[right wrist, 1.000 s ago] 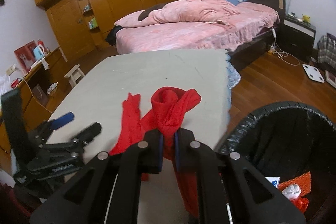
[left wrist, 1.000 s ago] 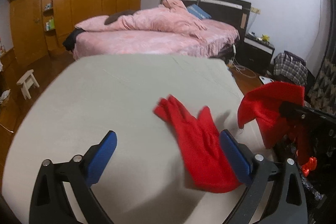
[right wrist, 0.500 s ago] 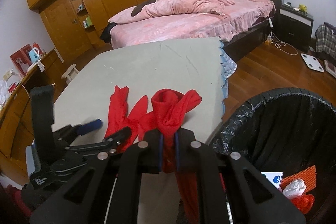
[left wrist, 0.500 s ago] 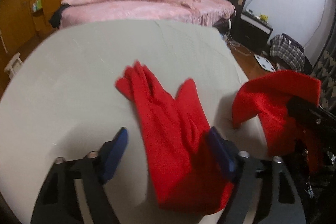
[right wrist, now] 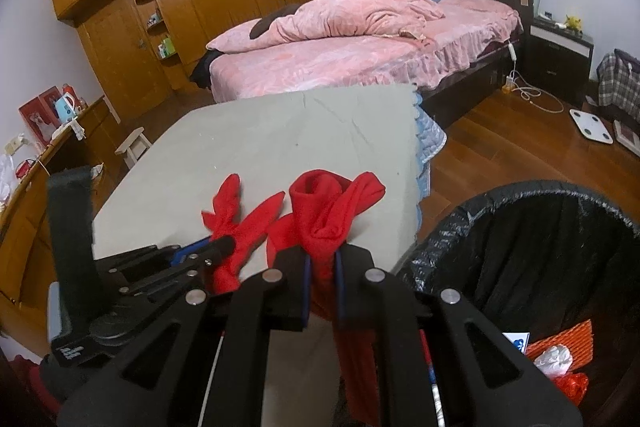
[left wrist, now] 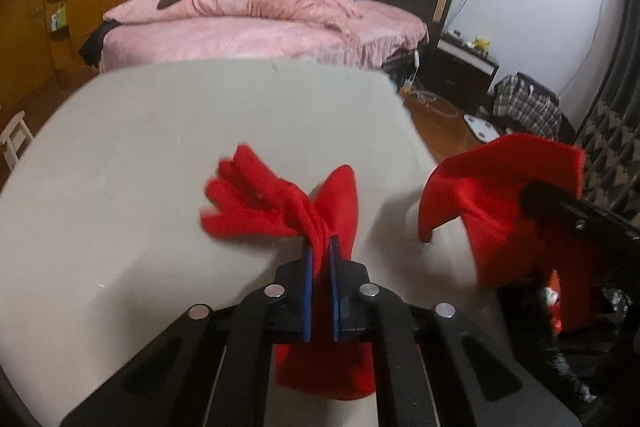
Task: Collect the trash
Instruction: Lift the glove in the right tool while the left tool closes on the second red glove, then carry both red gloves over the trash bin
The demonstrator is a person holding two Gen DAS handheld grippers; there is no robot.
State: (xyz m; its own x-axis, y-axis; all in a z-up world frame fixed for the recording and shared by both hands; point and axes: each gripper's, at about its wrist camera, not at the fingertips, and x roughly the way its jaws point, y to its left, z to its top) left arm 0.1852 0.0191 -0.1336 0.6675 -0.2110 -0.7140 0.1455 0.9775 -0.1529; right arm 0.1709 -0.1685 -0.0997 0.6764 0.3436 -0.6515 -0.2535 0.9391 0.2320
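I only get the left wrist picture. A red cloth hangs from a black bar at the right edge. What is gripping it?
Observer: The right gripper. Its jaws are shut on a red fleece glove, which bunches up above them.
Operator: Where does the rubbish go? I see hardly any bin.
Observer: A round bin lined with a black plastic bag stands open beside the corner of the grey-covered table.
Operator: Is anything in it?
Observer: Yes. An orange mesh net and a white crumpled wad lie at the bottom.
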